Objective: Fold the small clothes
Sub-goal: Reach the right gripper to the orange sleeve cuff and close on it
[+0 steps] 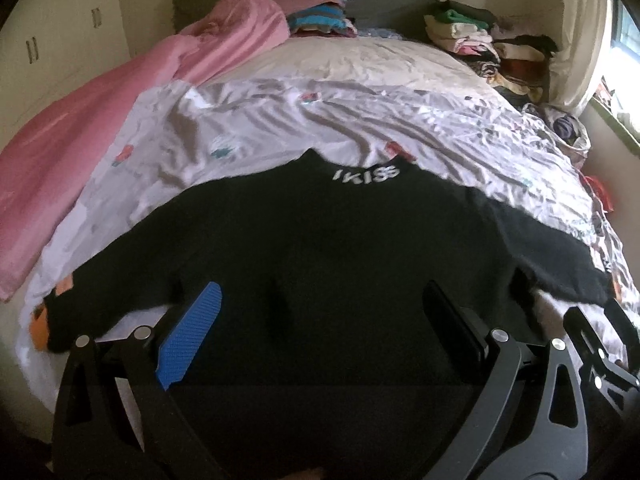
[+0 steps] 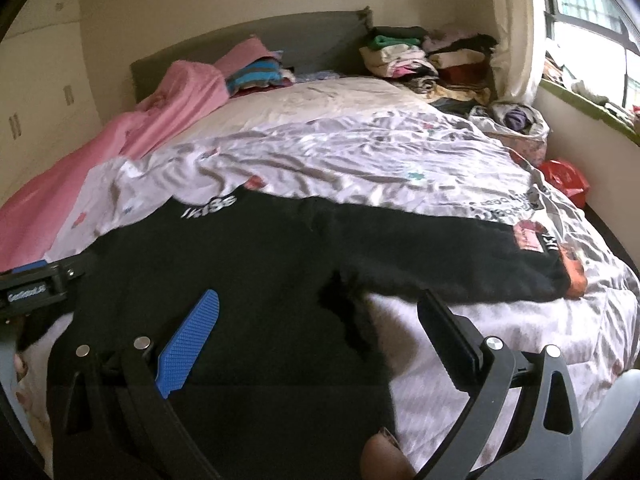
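Black, one sweater (image 1: 320,248) lies spread on one bed (image 1: 360,64); both tongs, left (image 1: 320,316) and right (image 2: 320,320), gape apart.

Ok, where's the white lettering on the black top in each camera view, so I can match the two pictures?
Left wrist view: the white lettering sits at the collar of the black top, just above centre.
Right wrist view: the white lettering is left of centre, again at the top's far edge.
Shared landmark: the pink blanket along the bed's left side in both views.
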The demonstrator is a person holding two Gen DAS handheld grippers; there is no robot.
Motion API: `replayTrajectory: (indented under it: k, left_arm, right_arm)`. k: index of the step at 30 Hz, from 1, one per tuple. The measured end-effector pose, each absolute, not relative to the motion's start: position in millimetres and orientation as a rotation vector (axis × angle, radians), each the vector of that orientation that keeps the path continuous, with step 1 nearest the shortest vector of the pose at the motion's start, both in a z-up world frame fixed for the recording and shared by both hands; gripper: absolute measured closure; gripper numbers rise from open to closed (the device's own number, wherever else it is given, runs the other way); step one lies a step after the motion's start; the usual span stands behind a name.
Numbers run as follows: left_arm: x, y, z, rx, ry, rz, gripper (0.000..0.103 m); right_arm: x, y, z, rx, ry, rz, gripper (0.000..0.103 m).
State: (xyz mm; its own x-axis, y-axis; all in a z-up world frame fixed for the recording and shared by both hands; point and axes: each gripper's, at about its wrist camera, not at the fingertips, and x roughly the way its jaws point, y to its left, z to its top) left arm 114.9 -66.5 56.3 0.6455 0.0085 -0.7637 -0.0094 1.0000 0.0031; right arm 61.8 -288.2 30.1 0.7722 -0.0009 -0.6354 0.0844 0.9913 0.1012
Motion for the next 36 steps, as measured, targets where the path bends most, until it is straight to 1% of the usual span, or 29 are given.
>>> replayTrajectory:
  k: [7, 14, 28, 34, 36]
  left_arm:
    - [145.9, -90.9, 52.8, -0.011, 0.887, -0.022, 0.008]
    - [172.1, -97.5, 33.0, -0.023, 0.912, 0.000, 0.008]
    - [190.3, -89.7, -28.9, -0.033, 1.014, 0.004, 0.008]
    - [197.0, -81.5, -42.2, -0.054, 1.025, 0.007, 0.008]
    - [199.1, -77.4, -43.0, -0.058, 1.023, 0.019, 0.008]
  right_arm:
    - [88.8, -337.2, 26.9, 0.193, 0.689, -0.162, 0.004]
    - [105.4, -399.1, 4.5, 0.269, 0.733, -0.308, 0.004]
    - [85.8, -510.3, -42.6, 0.489, 0.782, -0.581, 0.004]
    - [86.9, -550.6, -65.2, 0.640, 0.798, -0.597, 0.004]
    - [86.8, -561.2, -69.8, 0.705, 0.775, -0.584, 0.005]
